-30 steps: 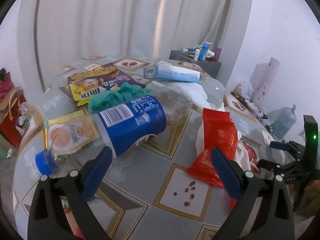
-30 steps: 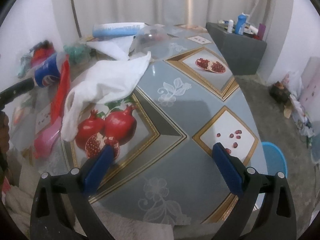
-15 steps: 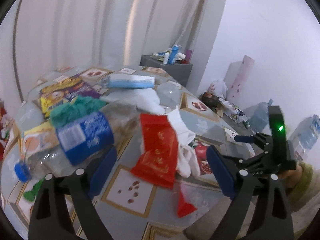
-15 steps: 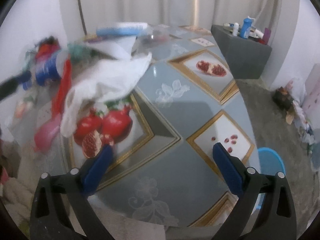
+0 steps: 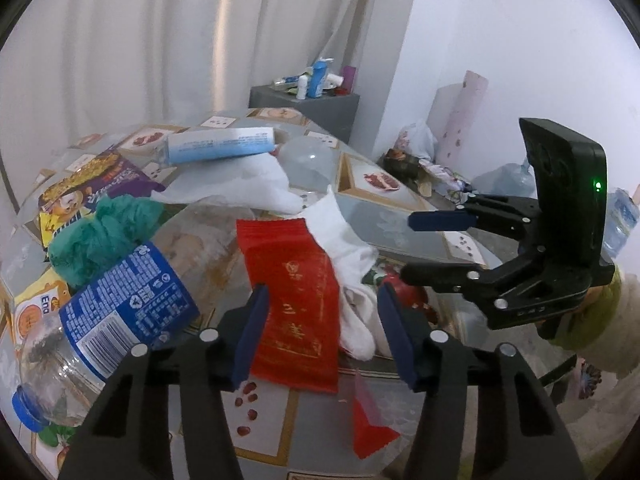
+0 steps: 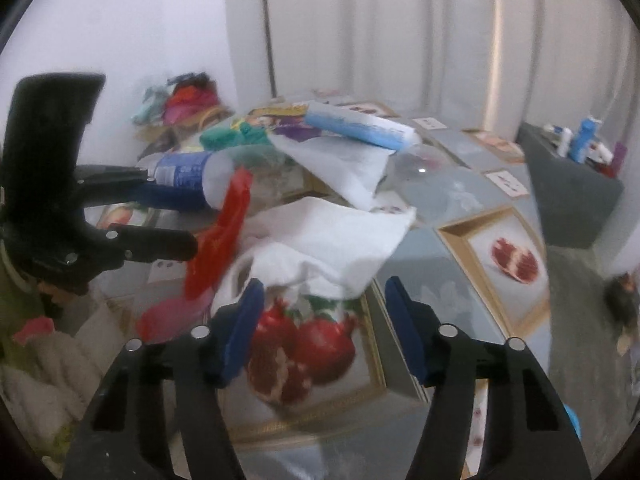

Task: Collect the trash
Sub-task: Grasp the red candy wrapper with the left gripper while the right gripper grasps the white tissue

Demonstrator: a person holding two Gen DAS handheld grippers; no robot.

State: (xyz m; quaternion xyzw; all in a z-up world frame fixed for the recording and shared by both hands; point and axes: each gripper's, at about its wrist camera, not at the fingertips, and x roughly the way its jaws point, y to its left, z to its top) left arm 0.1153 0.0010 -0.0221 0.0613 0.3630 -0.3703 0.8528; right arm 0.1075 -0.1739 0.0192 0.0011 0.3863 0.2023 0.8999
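Note:
Trash lies on a tiled table [image 5: 384, 232]. A red wrapper [image 5: 296, 292] lies between the open jaws of my left gripper [image 5: 324, 332], which holds nothing. A crumpled white tissue [image 5: 352, 264] lies right of it. A blue-labelled plastic bottle [image 5: 120, 312] lies on the left, with a green wad [image 5: 100, 236] behind it. My right gripper [image 6: 324, 324] is open and empty, just short of the white tissue [image 6: 324, 240]. It also shows in the left wrist view [image 5: 424, 244]. The red wrapper [image 6: 224, 232] shows left of the tissue.
A blue-and-white tube [image 5: 220, 146], a clear dome lid [image 5: 308, 164], snack packets [image 5: 84, 188] and a red scrap [image 5: 368, 424] also lie on the table. A grey cabinet [image 5: 308, 100] with bottles stands behind. Bags and water jugs [image 5: 508, 176] sit on the floor at right.
My left gripper has swung right and forward to straddle the red wrapper, its jaws narrower. My right gripper has turned left toward the white tissue, its jaws narrower too.

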